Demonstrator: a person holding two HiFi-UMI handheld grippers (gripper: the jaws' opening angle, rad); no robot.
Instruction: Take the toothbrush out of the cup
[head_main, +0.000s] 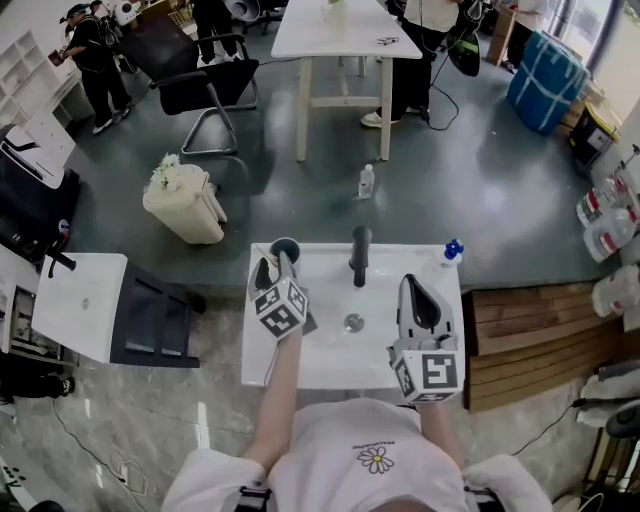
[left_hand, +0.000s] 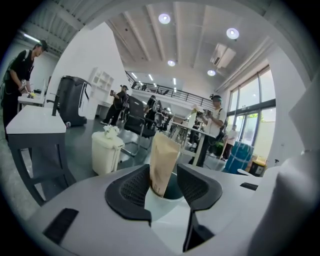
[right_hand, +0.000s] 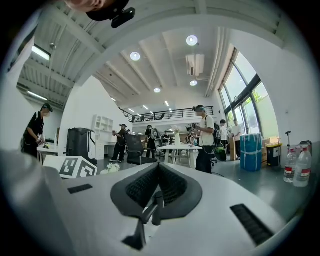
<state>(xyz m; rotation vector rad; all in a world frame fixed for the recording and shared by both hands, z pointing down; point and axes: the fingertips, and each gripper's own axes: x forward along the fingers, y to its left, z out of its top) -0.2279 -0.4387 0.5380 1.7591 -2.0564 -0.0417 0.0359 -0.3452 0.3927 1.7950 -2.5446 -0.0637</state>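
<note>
At the back left corner of the white rectangular washbasin (head_main: 330, 360) stands a small white round cup with a dark inside (head_main: 285, 247), close to the rear and left edges. A tall tan paper sleeve (left_hand: 162, 159) stands upright in the cup. It is probably the wrapped toothbrush, though no bristles or handle show.

The left gripper (head_main: 275, 268) is at the cup, its jaws spread to either side of the sleeve and the cup rim (left_hand: 157, 201). The sleeve sits close against the left jaw and clear of the right one, so nothing is gripped yet. The right gripper (head_main: 413, 284) waits over the front right of the basin, well apart from the cup, with its jaws pressed together on nothing (right_hand: 158, 170).

The step in hand looks like the approach to the grasp. Next, the left jaws would need to close on the sleeve above the rim, not on the cup, and lift straight up so the light cup does not tip or slide off the nearby edge.

Above the cup the way is open. The black curved faucet (head_main: 359, 255) stands to the right, near but not in the path.
</note>
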